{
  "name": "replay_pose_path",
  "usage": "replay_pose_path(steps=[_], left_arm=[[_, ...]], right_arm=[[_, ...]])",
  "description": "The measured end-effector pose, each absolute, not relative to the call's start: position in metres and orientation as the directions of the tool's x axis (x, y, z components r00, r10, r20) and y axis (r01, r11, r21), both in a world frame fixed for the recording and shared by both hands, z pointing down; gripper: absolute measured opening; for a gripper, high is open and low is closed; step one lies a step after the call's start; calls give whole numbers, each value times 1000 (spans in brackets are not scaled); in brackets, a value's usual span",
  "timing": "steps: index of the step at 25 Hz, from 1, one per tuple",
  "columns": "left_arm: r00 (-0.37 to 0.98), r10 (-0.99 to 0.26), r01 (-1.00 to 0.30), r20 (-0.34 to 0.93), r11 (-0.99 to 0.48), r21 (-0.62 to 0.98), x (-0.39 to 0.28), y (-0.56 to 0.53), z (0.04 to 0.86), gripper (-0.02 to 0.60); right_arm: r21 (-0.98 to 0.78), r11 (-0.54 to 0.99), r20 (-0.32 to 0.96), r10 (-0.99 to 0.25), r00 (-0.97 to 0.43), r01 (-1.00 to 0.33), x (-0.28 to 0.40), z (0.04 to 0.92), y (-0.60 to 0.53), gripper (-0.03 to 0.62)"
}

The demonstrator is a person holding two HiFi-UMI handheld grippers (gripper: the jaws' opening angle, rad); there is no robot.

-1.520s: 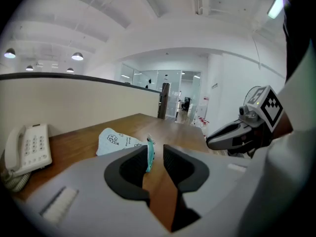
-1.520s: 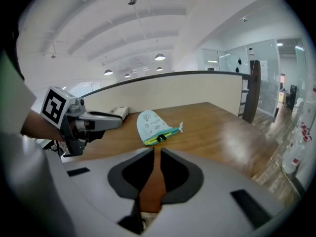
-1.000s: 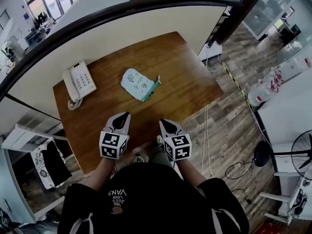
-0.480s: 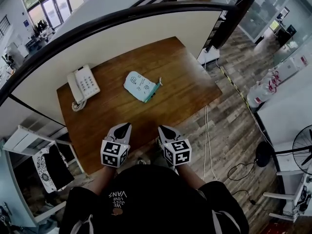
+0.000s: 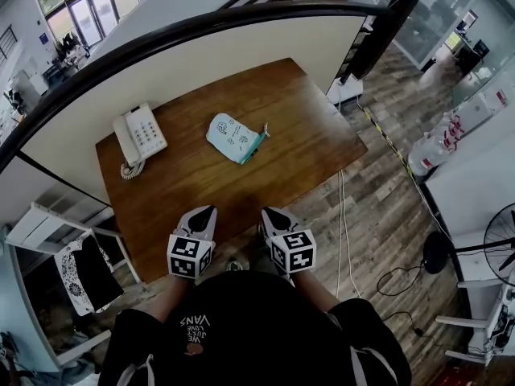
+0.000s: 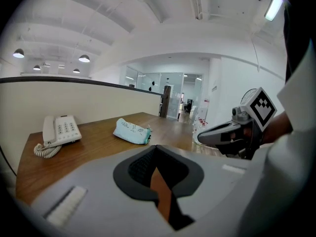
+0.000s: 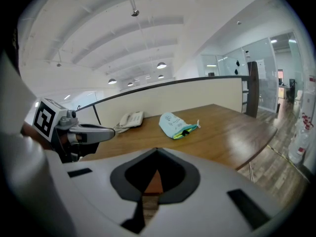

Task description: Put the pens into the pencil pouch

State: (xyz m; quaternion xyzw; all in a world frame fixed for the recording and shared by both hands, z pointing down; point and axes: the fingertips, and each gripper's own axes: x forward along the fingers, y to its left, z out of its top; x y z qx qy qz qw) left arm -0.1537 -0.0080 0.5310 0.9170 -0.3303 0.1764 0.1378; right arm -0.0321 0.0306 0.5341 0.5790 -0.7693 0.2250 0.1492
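Both claws were pinched fully together, nothing between them. The left gripper [image 5: 207,211] and the right gripper [image 5: 269,213] hovered side by side over the near edge of the wooden table [image 5: 310,135]. The pale blue pencil pouch [image 5: 236,138] lay flat near the table's middle, well apart from both grippers, its green end turned toward the right. A white telephone [image 5: 141,133] sat to its left, close to the cream partition [image 5: 241,48].
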Motion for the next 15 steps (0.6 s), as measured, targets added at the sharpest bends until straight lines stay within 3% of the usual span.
replay_pose_path(steps=[15], left_arm=[[726, -539, -637, 427, -761, 123, -148, -3, 537, 11]], right_arm=[[-169, 237, 503, -814, -291, -957, -29, 539, 35, 12]])
